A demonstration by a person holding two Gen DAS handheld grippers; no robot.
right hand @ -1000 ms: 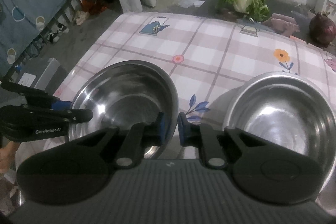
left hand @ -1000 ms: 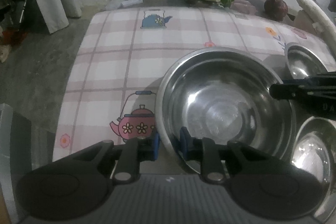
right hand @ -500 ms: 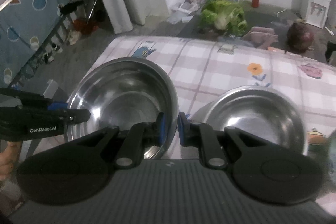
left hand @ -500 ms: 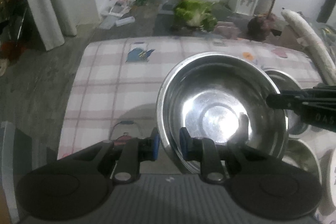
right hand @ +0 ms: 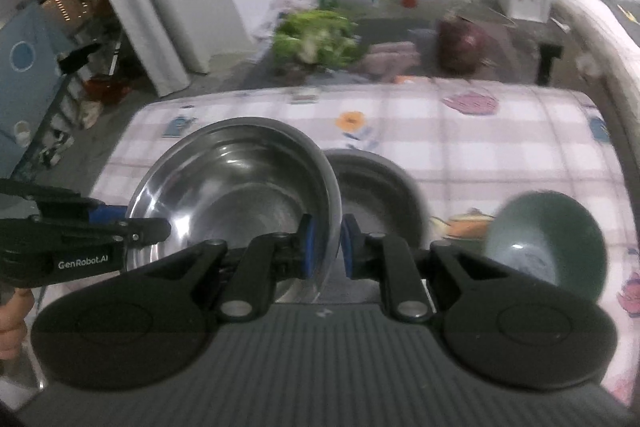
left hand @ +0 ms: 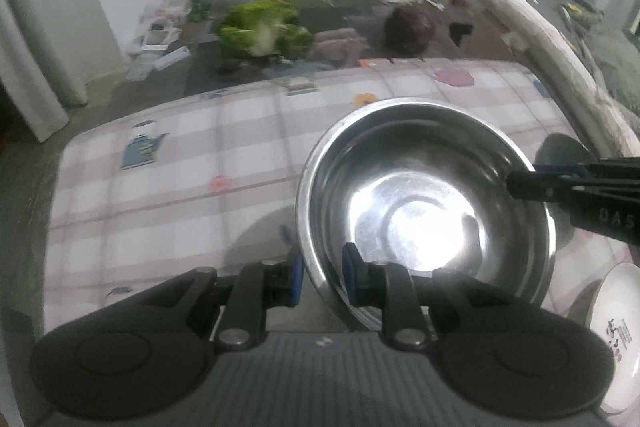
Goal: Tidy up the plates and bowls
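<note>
Steel bowl (left hand: 424, 203) is gripped at opposite rims — left gripper (left hand: 320, 277) at lower centre, right gripper (right hand: 325, 247) clamped likewise — above the checked tablecloth (left hand: 168, 179).

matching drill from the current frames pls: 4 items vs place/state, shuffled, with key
Items:
1. large steel bowl
2. second steel bowl
3. green bowl
4. white plate

Place/state:
A. at the left view's right edge
B. on the cloth beyond the right hand-held gripper
C. rim clamped by both, left hand-held gripper too
D. right of the steel bowls, blurred

Pairs: 1-C, 2-B, 3-D, 4-A
</note>
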